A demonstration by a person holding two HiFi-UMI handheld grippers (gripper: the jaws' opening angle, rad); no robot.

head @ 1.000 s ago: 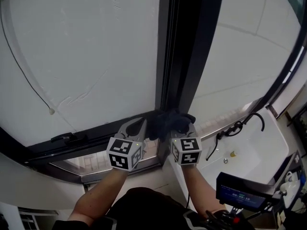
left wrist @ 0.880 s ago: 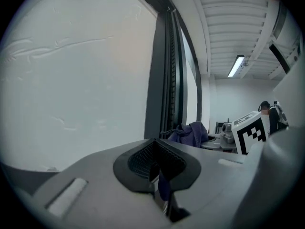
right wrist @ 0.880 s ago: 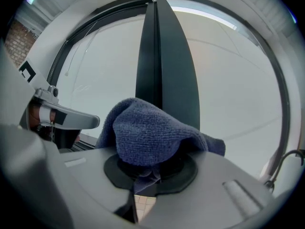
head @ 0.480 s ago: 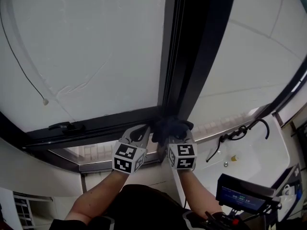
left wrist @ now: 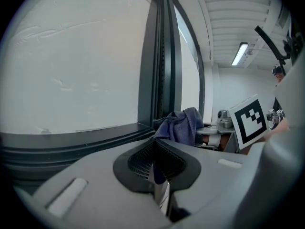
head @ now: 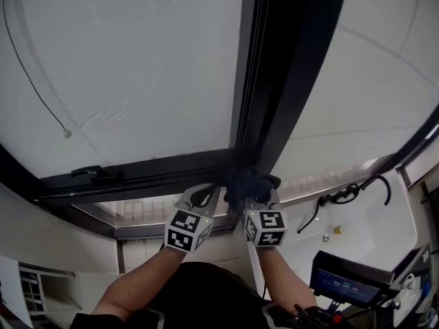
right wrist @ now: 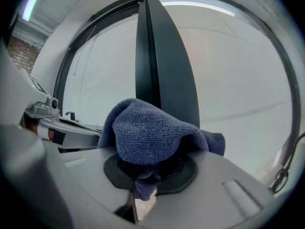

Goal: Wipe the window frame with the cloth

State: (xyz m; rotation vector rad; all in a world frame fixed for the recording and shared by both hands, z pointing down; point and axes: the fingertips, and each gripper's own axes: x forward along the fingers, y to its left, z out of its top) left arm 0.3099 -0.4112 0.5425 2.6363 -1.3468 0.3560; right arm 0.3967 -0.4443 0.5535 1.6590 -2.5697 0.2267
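Right hand-held gripper (head: 252, 196) is clamped on the blue cloth (right wrist: 147, 132), which bunches over its jaws and sits at the foot of the window frame's dark upright (head: 274, 81), where that meets the bottom rail (head: 151, 173). Left hand-held gripper (head: 204, 196) is just beside it on the left, jaws together, not on the bulk of the cloth. Upright's long axis runs up and away from the cloth, so a wipe likely follows it upward, right hand leading.

Fuzzy dark blue microfibre cloth (right wrist: 147, 132) pinched in the grey right gripper (right wrist: 144, 174), heaped over its jaws, tall black window frame post (right wrist: 164, 70) seen at 12 o'clock, grey left gripper (right wrist: 64, 128) at 9 o'clock.
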